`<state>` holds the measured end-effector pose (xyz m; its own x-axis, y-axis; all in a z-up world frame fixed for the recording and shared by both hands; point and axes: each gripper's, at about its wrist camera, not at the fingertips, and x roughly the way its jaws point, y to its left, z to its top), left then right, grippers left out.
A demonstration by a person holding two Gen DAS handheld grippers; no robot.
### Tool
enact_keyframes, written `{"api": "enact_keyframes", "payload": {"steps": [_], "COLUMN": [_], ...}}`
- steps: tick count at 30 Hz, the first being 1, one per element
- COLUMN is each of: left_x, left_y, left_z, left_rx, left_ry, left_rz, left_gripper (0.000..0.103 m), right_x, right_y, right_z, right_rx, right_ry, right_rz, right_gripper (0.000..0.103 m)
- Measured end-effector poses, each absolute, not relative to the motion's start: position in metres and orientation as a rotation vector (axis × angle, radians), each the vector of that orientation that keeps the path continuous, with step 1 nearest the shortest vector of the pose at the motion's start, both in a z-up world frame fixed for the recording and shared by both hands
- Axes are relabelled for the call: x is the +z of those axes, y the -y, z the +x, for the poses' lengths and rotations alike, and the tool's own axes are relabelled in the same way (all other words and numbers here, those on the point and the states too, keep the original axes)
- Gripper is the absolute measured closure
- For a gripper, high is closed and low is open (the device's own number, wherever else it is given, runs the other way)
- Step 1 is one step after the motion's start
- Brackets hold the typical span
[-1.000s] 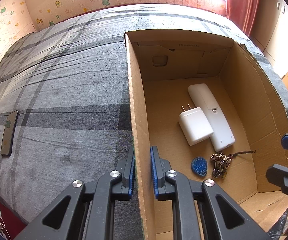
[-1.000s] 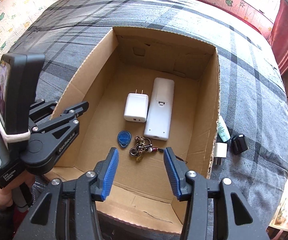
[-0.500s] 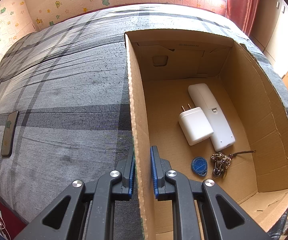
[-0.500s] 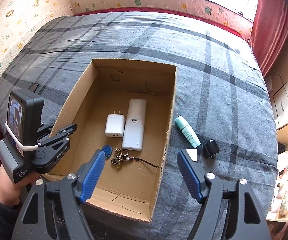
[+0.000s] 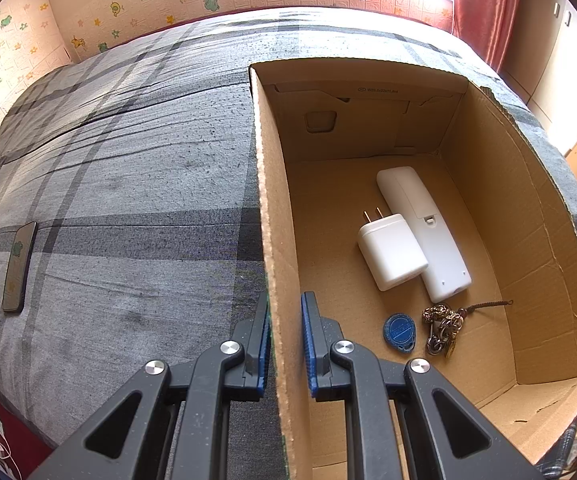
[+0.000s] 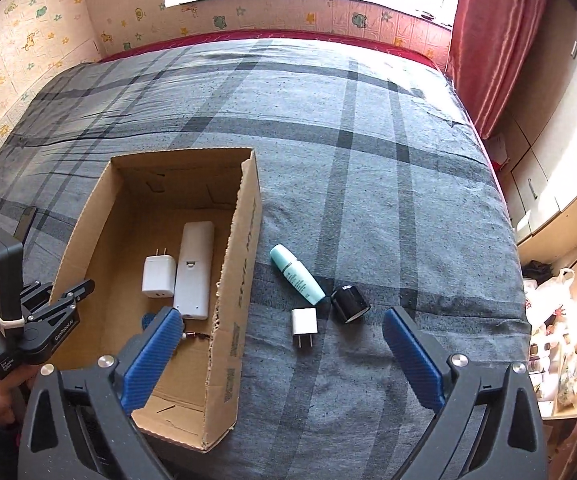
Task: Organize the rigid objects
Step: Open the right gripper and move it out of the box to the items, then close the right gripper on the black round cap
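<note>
The right gripper (image 6: 280,354) has swung away from above the cardboard box (image 6: 236,280) and risen, so that it now hangs over the plaid bedspread (image 6: 368,160) beside the box's right wall; its jaws have just been opening and now stand wide apart with nothing between them. The left gripper (image 5: 284,344) has not shifted: its blue pads are closed on the box's left wall, one pad outside and one inside.

Inside the box, a white remote (image 5: 424,232) lies flat on the floor with its long axis running from the near end toward the far wall. Touching its left side lies a white charger (image 5: 392,252), its two prongs pointing toward the far wall. Nearer the open front lie a blue oval tag (image 5: 399,332) and a bunch of metal keys (image 5: 442,328), from which a thin cord trails to the right.

On the bedspread just right of the box lie three loose things. A teal tube (image 6: 296,274) lies on its side, its long axis slanting from far-left to near-right. A small white plug (image 6: 304,322) sits near the tube's near end, prongs pointing toward the camera. A black cap (image 6: 350,304) rests just right of the plug and close to the tube's near end. A dark phone (image 5: 18,266) lies flat, well to the left of the box.
</note>
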<state>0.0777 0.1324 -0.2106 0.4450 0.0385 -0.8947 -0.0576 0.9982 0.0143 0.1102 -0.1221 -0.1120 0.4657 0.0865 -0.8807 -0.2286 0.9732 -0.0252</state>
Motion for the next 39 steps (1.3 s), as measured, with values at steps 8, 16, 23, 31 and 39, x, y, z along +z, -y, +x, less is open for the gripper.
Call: {"api": "enact_keyframes", "payload": {"steps": [8,16,23,31,39], "left_x": [-0.211,-0.210,-0.210,-0.210,-0.211], "left_y": [-0.132,-0.132,-0.132,-0.134,-0.134], "left_z": [0.078,0.078,0.078,0.078,0.079], "left_rx": [0.059,0.059,0.058,0.058,0.059], "left_ry": [-1.108,-1.108,-1.109,-1.110,-1.113], "left_rz": [-0.019,-0.021,-0.020,-0.028,-0.026], "left_gripper": [0.088,0.088,0.088,0.088,0.088], "right_x": [-0.145,-0.189,-0.217,-0.248,-0.263], "right_y": [0.155,0.182,0.192,0.193,0.195], "right_z": [0.135,0.155,0.168,0.182,0.191], "right_rx": [0.116,0.073,0.063,0.049,0.044], "right_ry": [-1.117,-1.182,-1.214,-1.272,-1.309], "right_rz": [-0.118,-0.068,-0.070,-0.104,-0.116], "right_gripper": [0.001,0.001,0.002,0.003,0.014]}}
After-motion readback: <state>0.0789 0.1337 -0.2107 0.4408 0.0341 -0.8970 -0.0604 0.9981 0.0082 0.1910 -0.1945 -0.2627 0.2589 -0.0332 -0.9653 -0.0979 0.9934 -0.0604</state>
